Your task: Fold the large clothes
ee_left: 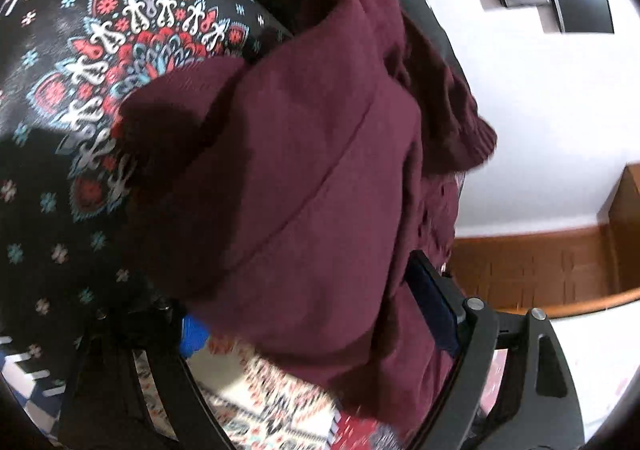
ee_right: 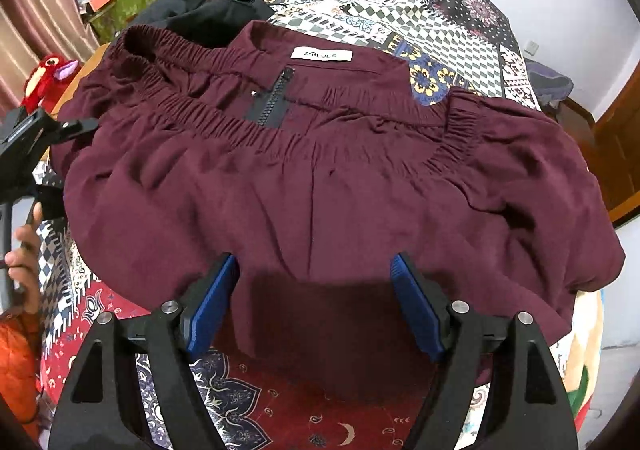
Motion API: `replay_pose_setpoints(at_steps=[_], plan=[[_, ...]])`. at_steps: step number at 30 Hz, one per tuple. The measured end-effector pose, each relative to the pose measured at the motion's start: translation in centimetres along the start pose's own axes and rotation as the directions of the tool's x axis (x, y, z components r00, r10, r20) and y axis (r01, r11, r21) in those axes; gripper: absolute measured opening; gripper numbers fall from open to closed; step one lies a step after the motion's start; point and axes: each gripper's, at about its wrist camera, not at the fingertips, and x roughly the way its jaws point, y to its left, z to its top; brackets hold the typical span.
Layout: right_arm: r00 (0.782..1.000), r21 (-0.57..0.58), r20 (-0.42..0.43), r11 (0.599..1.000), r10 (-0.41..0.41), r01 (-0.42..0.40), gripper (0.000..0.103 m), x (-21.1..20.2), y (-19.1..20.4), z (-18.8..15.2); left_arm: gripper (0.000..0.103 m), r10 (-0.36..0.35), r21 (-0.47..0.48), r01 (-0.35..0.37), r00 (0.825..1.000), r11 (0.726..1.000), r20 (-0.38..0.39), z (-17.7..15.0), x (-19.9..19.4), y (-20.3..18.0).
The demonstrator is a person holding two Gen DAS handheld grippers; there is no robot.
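right gripper [ee_right: 314,302] fingers [ee_right: 212,302]: i see blue pads spread wide, nothing pinched, jaws hanging over near edge of maroon garment [ee_right: 320,178]. left gripper [ee_left: 316,330] fingers [ee_left: 434,314]: i see pads far apart with bunched maroon cloth draped between and over them; grip on cloth, i cannot tell. garment lies spread on patterned bedspread [ee_right: 400,2], elastic waistband [ee_right: 224,118], zipper [ee_right: 276,102] and white label [ee_right: 322,55] facing up. black clothing [ee_right: 208,14] heaped beyond waistband. hand [ee_right: 24,250] visible at left edge.

Trousers [ee_right: 320,178] on the patchwork bedspread [ee_right: 400,2], dark garment [ee_right: 208,14] behind (partly hidden).
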Motion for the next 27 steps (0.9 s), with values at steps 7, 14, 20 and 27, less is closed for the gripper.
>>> replay_pose_setpoints(at_steps=[7, 14, 20, 27], plan=[[1.0, -0.004, 0.004, 1.0, -0.02, 0.02, 0.076, -0.8, 0.3, -0.2, 0.05, 0.183, 0.056, -0.194, 0.97, 0.979, 0.157, -1.1, -0.2, -2.1], [0.997, -0.031, 0.068, 0.998, -0.046, 0.048, 0.076, -3.5, 1.3, 1.2, 0.029, 0.084, 0.106, -0.107, 0.975, 0.989, 0.207, -2.2, -3.7, -4.3], [0.993, -0.046, 0.105, 0.998, 0.053, -0.048, 0.076, -4.2, 5.2, 3.3, 0.024, 0.01, 0.143, -0.054, 0.956, 0.988, 0.294, -2.4, -10.0, -5.0], [0.986, -0.141, 0.008, 0.977, 0.165, -0.162, 0.076, 0.1, 13.1, 3.1, 0.024, -0.03, 0.243, -0.066, 0.927, 0.968, 0.373, -4.4, -15.7, -6.8]])
